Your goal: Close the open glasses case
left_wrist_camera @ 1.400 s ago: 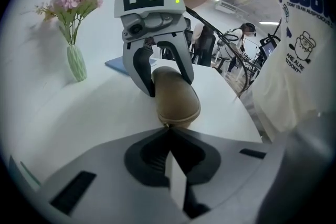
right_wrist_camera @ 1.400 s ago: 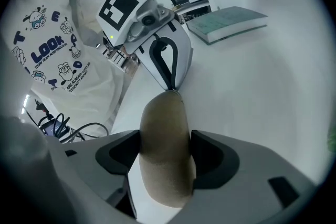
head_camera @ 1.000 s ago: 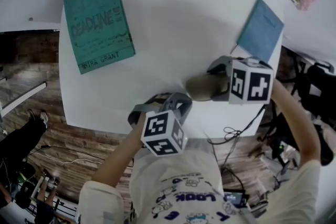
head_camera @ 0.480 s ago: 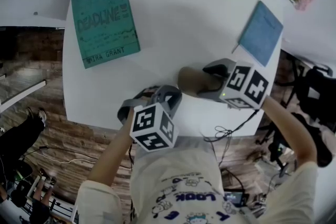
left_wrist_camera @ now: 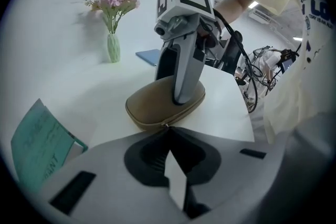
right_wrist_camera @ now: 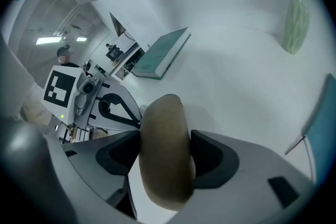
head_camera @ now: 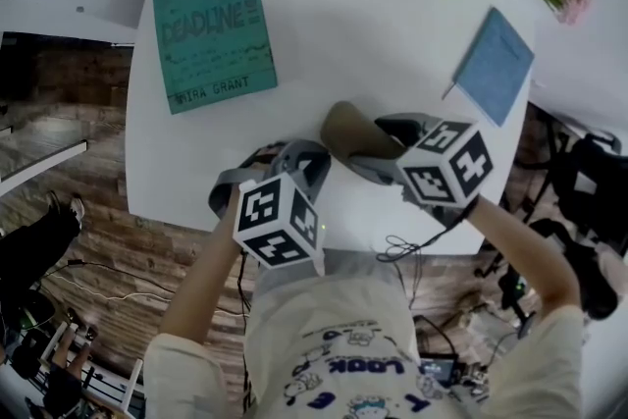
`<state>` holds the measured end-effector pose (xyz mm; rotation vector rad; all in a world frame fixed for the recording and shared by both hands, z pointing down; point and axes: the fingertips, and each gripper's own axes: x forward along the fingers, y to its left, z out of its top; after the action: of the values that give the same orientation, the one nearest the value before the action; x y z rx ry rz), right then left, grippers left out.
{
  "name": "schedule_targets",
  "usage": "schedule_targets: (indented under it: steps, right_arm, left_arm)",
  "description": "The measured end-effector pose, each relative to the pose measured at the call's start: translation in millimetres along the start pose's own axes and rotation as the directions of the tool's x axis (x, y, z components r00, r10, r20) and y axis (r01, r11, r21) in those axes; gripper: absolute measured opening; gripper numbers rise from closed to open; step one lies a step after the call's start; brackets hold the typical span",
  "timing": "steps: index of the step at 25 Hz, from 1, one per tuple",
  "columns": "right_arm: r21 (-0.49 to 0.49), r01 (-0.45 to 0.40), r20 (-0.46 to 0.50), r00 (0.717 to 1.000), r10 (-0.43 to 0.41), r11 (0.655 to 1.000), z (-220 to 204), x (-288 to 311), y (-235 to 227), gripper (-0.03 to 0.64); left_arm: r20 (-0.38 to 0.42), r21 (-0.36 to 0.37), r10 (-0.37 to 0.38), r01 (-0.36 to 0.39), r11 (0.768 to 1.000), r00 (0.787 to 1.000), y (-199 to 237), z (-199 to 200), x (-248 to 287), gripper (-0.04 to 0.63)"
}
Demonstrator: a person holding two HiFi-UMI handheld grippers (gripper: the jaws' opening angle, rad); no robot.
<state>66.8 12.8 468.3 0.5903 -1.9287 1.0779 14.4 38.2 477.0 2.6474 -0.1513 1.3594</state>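
The right gripper (right_wrist_camera: 166,157) clamps the tan glasses case (head_camera: 348,134) across its middle, lower centre of the frame, near the tabletop's (head_camera: 353,34) front edge. The left gripper (left_wrist_camera: 168,131), jaws pressed together, noses at the zip pull (left_wrist_camera: 166,125). A slip there probably leaves the case unclosed, and a hard tug could twist it free.

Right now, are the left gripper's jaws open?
No, the left gripper has its jaws pressed together, tips right by the glasses case.
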Motion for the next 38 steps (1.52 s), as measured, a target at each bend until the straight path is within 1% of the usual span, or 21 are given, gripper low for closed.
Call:
schedule_targets:
  steps: [4,6,8,10,13,15,18,21,23,25,29,30,33,34,35,38]
  right_arm:
    - [0.07,0.024,0.056,0.998,-0.028,0.997,7,3,2,0.299]
    - [0.122,0.019,0.091,0.995,-0.03,0.992,12,4,3,0.299]
    - [0.194,0.007,0.132,0.991,-0.034,0.981,20,6,2,0.299]
    - [0.242,0.014,0.17,0.984,-0.056,0.97,29,6,1,0.299]
    - [0.328,0.022,0.225,0.969,-0.101,0.944,37,6,-2,0.299]
    - [0.411,-0.003,0.267,0.957,-0.117,0.912,40,6,-4,0.299]
    - [0.537,-0.066,0.314,0.941,-0.127,0.841,45,4,-6,0.301]
    - [0.616,-0.095,0.315,0.939,-0.135,0.782,48,0,-9,0.301]
    - [0.65,-0.097,0.29,0.948,-0.128,0.753,47,-1,-11,0.301]
    - [0.681,-0.115,0.271,0.957,-0.103,0.723,46,2,-12,0.301]
    - [0.731,-0.141,0.247,0.967,-0.066,0.668,53,11,-13,0.316]
    - [0.749,-0.145,0.242,0.968,-0.062,0.647,55,13,-13,0.318]
    - [0.812,-0.168,0.234,0.971,-0.049,0.558,60,16,-14,0.318]
    - [0.828,-0.168,0.229,0.972,-0.049,0.536,61,17,-15,0.318]
    - [0.838,-0.164,0.223,0.973,-0.053,0.52,61,18,-16,0.318]
    - [0.857,-0.151,0.222,0.971,-0.088,0.493,61,19,-17,0.316]
  left_arm:
    - [0.001,0.002,0.002,-0.002,1.0,1.0,-2,1,-1,0.0]
    - [0.019,-0.011,-0.032,0.032,0.999,0.999,-13,4,0,0.0]
    - [0.033,-0.006,-0.064,0.065,0.998,0.997,-29,10,5,0.0]
    - [0.038,0.0,-0.07,0.07,0.998,0.997,-40,13,10,0.0]
    - [0.051,-0.028,-0.062,0.063,0.998,0.997,-41,11,11,0.0]
    - [0.061,-0.056,-0.044,0.048,0.997,0.997,-32,7,7,0.0]
    - [0.088,-0.12,-0.025,0.035,0.992,0.996,-17,-1,-4,0.0]
    - [0.096,-0.145,0.005,0.009,0.989,0.995,-3,-8,-15,0.0]
    - [0.081,-0.14,0.034,-0.023,0.99,0.996,6,-14,-20,0.0]
    - [0.062,-0.135,0.065,-0.056,0.989,0.996,18,-21,-25,0.0]
    - [0.028,-0.113,0.111,-0.107,0.988,0.993,39,-31,-29,0.0]
    - [0.022,-0.109,0.124,-0.121,0.987,0.992,45,-32,-31,0.0]
    - [0.017,-0.108,0.156,-0.153,0.982,0.988,62,-34,-35,0.0]
    - [0.015,-0.099,0.16,-0.158,0.982,0.987,65,-35,-35,0.0]
    - [0.013,-0.085,0.16,-0.158,0.984,0.987,66,-35,-35,0.0]
    - [0.009,-0.052,0.147,-0.146,0.988,0.989,62,-36,-36,0.0]
